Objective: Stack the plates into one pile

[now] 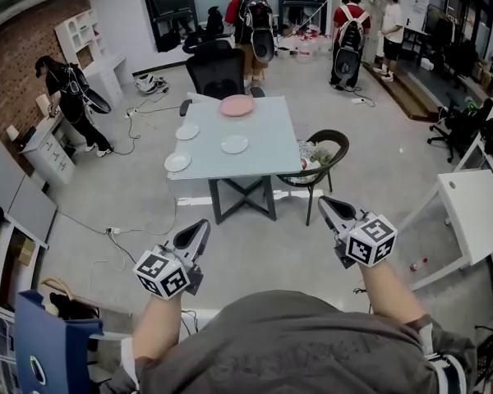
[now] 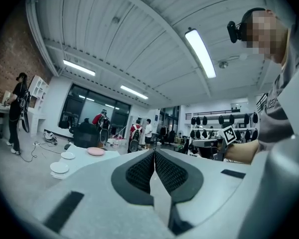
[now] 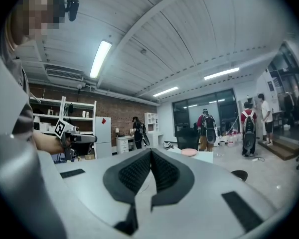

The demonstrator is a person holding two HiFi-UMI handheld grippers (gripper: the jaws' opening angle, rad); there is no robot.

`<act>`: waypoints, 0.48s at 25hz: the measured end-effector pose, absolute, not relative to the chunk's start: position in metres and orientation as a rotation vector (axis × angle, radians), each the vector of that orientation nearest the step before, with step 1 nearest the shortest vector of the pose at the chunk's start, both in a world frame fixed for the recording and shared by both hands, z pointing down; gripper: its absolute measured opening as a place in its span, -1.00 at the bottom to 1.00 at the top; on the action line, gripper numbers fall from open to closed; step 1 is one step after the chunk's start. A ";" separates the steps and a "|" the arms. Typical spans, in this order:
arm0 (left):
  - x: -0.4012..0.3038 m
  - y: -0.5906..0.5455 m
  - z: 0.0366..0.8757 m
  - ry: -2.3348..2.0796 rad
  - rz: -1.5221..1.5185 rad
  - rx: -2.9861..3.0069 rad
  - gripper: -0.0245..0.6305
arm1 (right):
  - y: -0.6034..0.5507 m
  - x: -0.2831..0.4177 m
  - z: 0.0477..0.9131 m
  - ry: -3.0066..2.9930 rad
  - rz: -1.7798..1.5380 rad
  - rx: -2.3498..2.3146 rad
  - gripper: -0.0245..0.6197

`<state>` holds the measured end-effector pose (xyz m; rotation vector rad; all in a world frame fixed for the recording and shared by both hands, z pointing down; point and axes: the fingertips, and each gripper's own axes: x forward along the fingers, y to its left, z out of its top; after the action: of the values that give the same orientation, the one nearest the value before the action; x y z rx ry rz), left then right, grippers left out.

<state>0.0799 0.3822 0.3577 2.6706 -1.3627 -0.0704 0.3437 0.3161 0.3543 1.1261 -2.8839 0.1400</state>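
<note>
Ahead, white plates (image 1: 235, 144) and a far-edge pink plate (image 1: 237, 105) are lying apart on the surface (image 1: 271, 158); I am carrying my left tool (image 1: 200, 226) and right tool (image 1: 325, 203) pressed together, empty, judging the plates stiff, slippery, breakable: rim grips.

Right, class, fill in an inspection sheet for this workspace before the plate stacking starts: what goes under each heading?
Surface: pale table, mid-room, ahead of the person.
Job's things: pink plate at far edge; three white plates nearer; none stacked.
Clutter: loose items on the chair beside the table.
Grippers: left gripper and right gripper shut, empty, short of the table.
Cables: cables trailing over the floor, left of the table.
Surroundings: office chair behind the table; people with backpacks beyond.
</note>
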 end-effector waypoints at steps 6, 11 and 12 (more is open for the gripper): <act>0.090 0.378 0.358 -1.392 -0.057 2.653 -0.82 | 0.316 0.357 0.358 -2.894 0.157 1.109 -0.94; 0.089 0.369 0.359 -1.424 -0.012 2.635 -0.35 | 0.308 0.359 0.359 -2.905 0.170 1.098 -0.94; 0.090 0.367 0.360 -1.427 -0.008 2.637 -0.34 | 0.306 0.359 0.360 -2.909 0.171 1.092 -0.94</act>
<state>0.0896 0.3673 0.3596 2.6368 -1.4269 -0.0082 0.3588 0.3060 0.3596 1.0922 -2.9089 0.1708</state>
